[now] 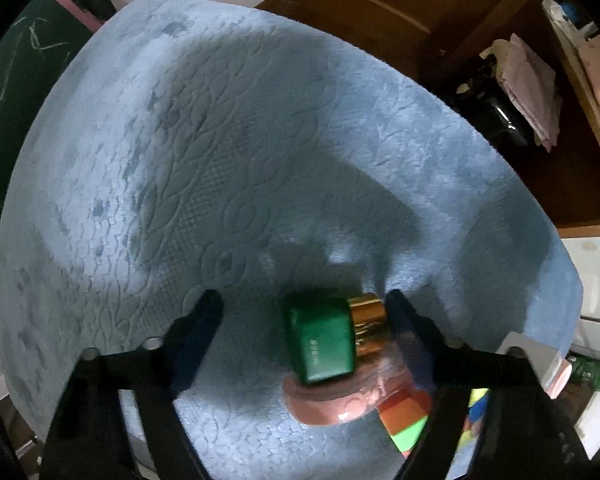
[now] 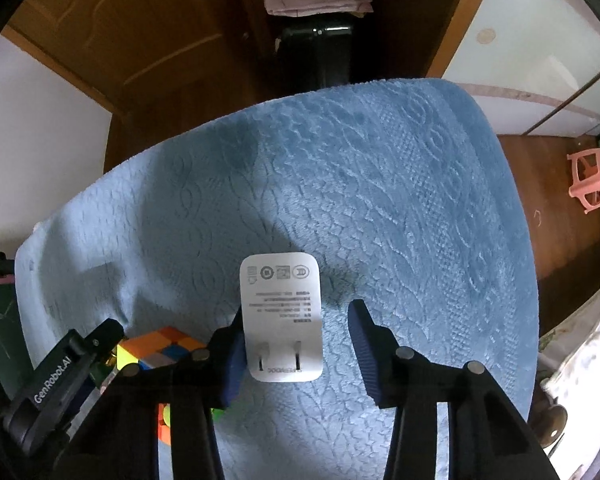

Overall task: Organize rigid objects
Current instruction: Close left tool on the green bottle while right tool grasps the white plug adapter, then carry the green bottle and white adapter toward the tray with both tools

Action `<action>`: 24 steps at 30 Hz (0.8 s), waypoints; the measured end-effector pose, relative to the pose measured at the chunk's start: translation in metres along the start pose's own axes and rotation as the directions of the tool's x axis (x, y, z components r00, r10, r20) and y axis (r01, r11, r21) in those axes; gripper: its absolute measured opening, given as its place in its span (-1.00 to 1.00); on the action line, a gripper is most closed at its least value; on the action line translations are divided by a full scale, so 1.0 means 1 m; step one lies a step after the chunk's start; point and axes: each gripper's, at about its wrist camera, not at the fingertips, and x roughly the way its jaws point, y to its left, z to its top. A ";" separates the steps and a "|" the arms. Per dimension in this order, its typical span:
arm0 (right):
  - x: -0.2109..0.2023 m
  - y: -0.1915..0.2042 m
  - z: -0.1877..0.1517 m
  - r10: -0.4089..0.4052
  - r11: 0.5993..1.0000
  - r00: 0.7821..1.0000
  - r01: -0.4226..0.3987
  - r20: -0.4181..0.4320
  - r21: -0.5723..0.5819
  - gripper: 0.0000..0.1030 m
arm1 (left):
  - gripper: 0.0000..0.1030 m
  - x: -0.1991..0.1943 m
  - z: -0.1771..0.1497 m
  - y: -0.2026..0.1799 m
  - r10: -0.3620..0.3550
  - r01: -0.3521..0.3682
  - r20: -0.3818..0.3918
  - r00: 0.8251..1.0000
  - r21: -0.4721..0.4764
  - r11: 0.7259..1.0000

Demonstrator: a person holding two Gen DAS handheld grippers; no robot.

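**Two tools low over the blue cloth, each straddling an object**

Two tools point down at a bench covered by a quilted blue cloth [image 1: 228,152].

The left tool [image 1: 304,312] stands wide open. Between its fingers lies a green bottle [image 1: 324,340] with a gold cap [image 1: 370,324], resting on its side on top of a pink lid or dish [image 1: 332,408]. The gold cap sits just beside the right finger [image 1: 404,320]; whether they touch cannot be told. The left finger [image 1: 204,316] is well apart from the bottle, with bare cloth between. So the pads do not press on the bottle from both sides. A colour cube [image 1: 408,420], orange and green faces showing, lies just beyond the pink piece, partly behind the right finger.

The right tool [image 2: 296,332] is about half open. A white charger [image 2: 282,312] lies flat on the cloth between its fingers, prongs toward the camera and printed label up. The left finger [image 2: 230,352] is against the charger's edge or just beside it; the right finger [image 2: 364,344] stands clear, with a strip of cloth showing between it and the charger. The charger is not clamped.

In the right wrist view the cube [image 2: 164,348] shows again at the left, beside the other tool's black body.
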 end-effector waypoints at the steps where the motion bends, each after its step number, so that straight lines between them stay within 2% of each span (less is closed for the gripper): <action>1: 0.000 0.001 0.000 0.004 1.000 1.000 -0.004 -0.001 0.000 -0.16 | 0.47 0.000 0.000 0.001 -0.007 0.007 -0.004 1.000 -0.006 1.000; 3: 0.000 0.003 0.000 0.022 1.000 1.000 -0.022 -0.004 0.000 -0.33 | 0.34 0.001 -0.001 0.001 -0.025 0.025 -0.012 1.000 -0.013 1.000; 4: -0.001 0.004 0.000 0.025 1.000 1.000 -0.025 -0.005 -0.004 -0.38 | 0.12 0.000 -0.002 0.001 -0.029 0.029 -0.010 1.000 -0.013 0.999; 5: -0.002 0.006 0.000 0.017 1.000 1.000 -0.017 -0.006 -0.008 -0.38 | 0.00 -0.003 -0.003 0.000 -0.030 0.030 -0.007 1.000 -0.008 1.000; 9: -0.005 0.011 -0.001 0.010 1.000 1.000 -0.010 0.000 -0.014 -0.39 | 0.00 -0.006 -0.005 0.006 -0.054 0.054 0.001 0.999 -0.007 0.998; 15: -0.009 -0.005 -0.006 0.051 0.999 0.999 -0.051 0.012 0.004 -0.40 | 0.00 -0.022 -0.007 0.021 -0.082 0.082 0.025 0.996 0.014 0.997; 24: -0.056 -0.022 -0.033 0.121 0.992 0.990 -0.122 0.069 0.019 -0.40 | 0.00 -0.076 -0.023 0.044 -0.136 0.129 0.044 0.990 0.130 0.983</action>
